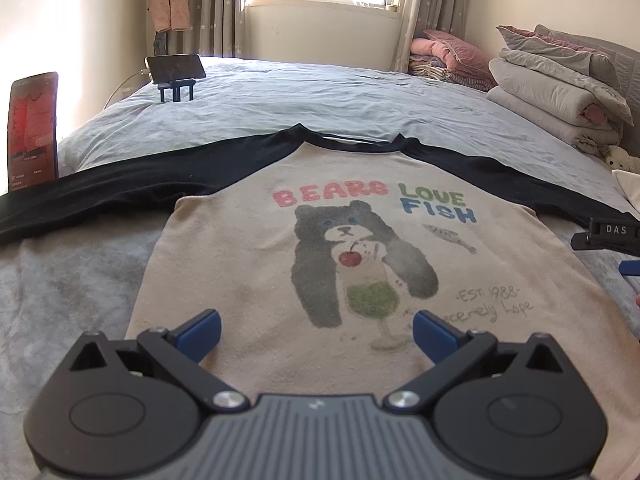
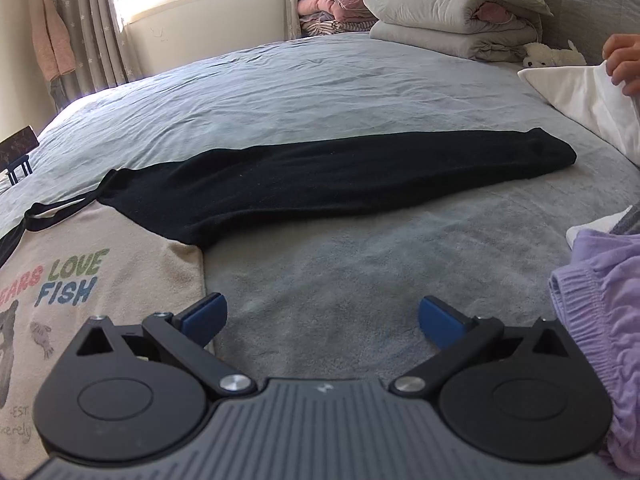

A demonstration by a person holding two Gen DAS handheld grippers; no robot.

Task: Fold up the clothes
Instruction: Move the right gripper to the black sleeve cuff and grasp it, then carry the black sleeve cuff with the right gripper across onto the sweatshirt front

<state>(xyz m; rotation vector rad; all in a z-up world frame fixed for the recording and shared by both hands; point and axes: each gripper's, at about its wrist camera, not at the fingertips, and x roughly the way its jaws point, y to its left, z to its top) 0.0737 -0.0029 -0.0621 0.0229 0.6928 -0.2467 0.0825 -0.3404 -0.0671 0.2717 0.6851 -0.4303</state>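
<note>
While the shirt (image 1: 360,248) lies flat on the bed (image 1: 280,92) for folding, the left hand-held gripper (image 1: 316,332) hovers spread over its hem, gripping nothing. Right view: right hand-held gripper (image 2: 322,320) gapes empty, sleeve (image 2: 320,176) ahead, stretched outward.

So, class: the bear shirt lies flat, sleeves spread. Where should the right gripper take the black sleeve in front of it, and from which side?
Probably at the cuff end of the black sleeve, from above on the shirt's outer side: that end lies free and flat on the bed, and the right gripper is open, ready to pinch it.
</note>
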